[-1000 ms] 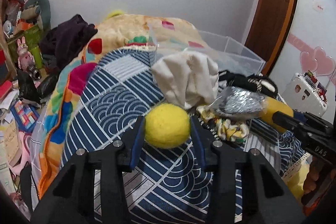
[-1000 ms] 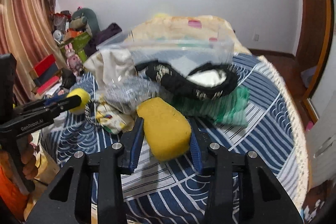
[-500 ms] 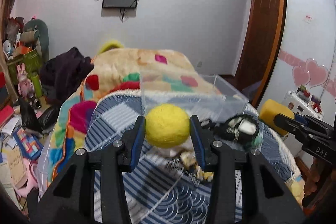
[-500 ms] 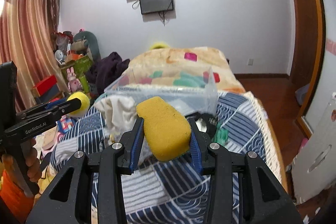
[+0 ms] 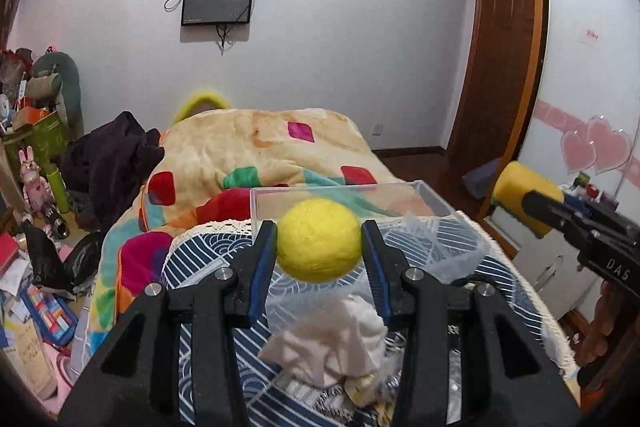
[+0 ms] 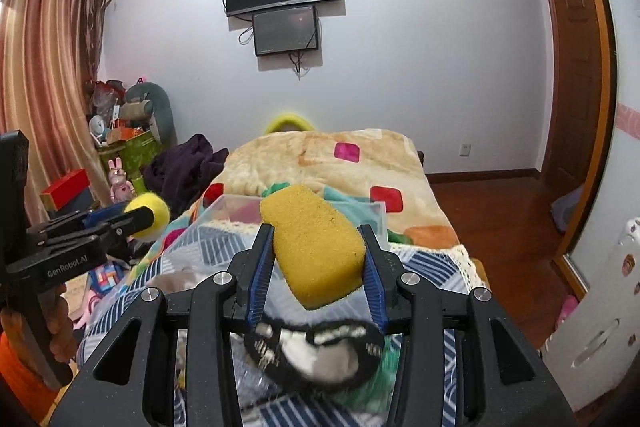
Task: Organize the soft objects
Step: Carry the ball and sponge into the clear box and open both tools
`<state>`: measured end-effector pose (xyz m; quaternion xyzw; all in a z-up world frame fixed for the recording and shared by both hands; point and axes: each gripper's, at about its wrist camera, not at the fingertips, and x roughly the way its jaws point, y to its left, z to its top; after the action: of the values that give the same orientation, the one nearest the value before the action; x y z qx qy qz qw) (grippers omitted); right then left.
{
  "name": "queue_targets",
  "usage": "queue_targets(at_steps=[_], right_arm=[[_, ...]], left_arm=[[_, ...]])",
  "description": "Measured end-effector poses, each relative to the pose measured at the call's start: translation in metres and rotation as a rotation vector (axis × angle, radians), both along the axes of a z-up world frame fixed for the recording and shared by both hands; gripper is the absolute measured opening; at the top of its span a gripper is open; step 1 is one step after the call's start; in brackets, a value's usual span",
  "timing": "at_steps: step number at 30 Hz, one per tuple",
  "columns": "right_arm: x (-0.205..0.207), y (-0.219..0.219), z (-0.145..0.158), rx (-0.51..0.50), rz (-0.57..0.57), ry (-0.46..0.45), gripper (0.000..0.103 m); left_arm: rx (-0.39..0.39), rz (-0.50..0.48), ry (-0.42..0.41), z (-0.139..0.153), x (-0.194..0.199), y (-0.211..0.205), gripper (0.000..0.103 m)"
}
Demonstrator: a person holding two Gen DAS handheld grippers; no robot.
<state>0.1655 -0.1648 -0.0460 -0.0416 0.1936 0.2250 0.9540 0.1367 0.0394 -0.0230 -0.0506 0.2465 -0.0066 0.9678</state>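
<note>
The left gripper (image 5: 319,251) clenches a round yellow felt ball (image 5: 319,239); the right gripper (image 6: 318,259) clamps a yellow oblong sponge (image 6: 316,247). Both (2 loads aloft) sit mid-frame, the clear plastic bin (image 5: 344,191) directly behind them, the ball seemingly nearer.

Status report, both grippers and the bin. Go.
Left gripper shut on yellow ball. Right gripper shut on yellow sponge. Clear bin ahead on bed, open. Nothing blocking.
</note>
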Motion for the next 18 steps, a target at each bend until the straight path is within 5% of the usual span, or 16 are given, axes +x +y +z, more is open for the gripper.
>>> queue_targets(at_steps=[7, 18], right_arm=[[0.021, 0.008, -0.009, -0.05, -0.019, 0.013, 0.039], [0.059, 0.023, -0.036, -0.153, -0.013, 0.153, 0.039]], left_arm=[[0.038, -0.014, 0.086, -0.018, 0.037, -0.005, 0.042], [0.075, -0.053, 0.227, -0.045, 0.08, 0.0, 0.042]])
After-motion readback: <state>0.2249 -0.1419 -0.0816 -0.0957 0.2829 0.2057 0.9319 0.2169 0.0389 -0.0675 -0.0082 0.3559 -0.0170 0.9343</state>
